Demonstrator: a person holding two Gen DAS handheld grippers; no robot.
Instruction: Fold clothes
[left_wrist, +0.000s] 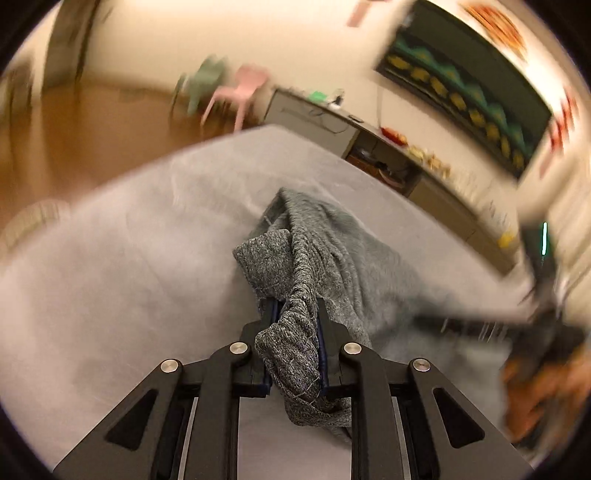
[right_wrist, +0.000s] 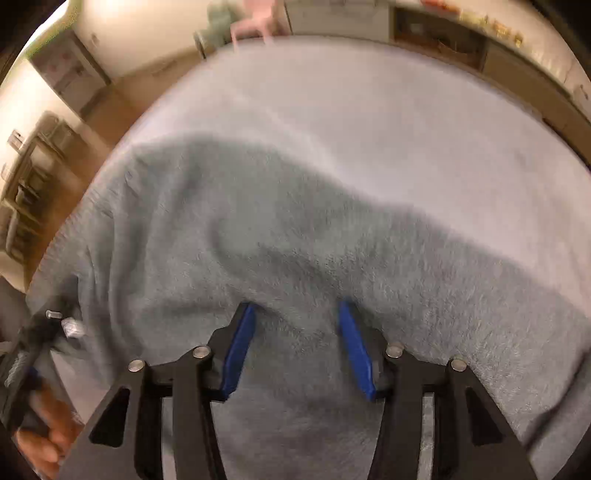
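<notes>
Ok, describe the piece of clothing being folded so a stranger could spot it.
Find the wide pale grey bed sheet. On it lies a fuzzy grey knit sweater, one bunched edge pinched in the left tongs. Nothing else on the sheet is dark or knitted.

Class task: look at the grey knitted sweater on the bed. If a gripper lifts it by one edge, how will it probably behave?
The sweater is probably floppy: where the left gripper pinches it, the knit bunches and droops. It likely trails rather than lifting whole, since the rest lies spread on the bed sheet. Its fuzzy surface suggests it will hardly slip.
</notes>
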